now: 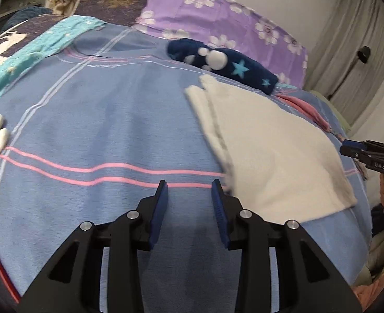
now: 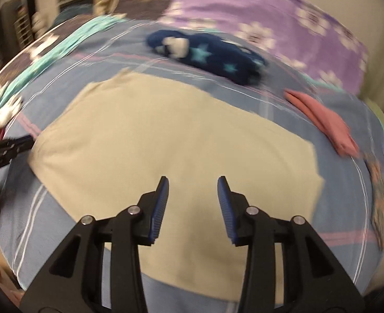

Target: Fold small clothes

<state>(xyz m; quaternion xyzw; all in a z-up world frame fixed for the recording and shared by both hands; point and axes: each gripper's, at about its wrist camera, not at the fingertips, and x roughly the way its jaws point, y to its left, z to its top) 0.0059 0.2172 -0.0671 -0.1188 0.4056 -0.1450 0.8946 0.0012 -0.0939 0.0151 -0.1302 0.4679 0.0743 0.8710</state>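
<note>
White folded cloth lies flat on the blue striped bedsheet, near a navy sock with stars and a pink folded piece. Left gripper hovers just beside the cloth's near-left edge — its fingers are apart and grasp nothing. Right gripper hangs over the cloth, fingers also released, nothing between them. Behind the bedsheet is a purple flowered cover.
</note>
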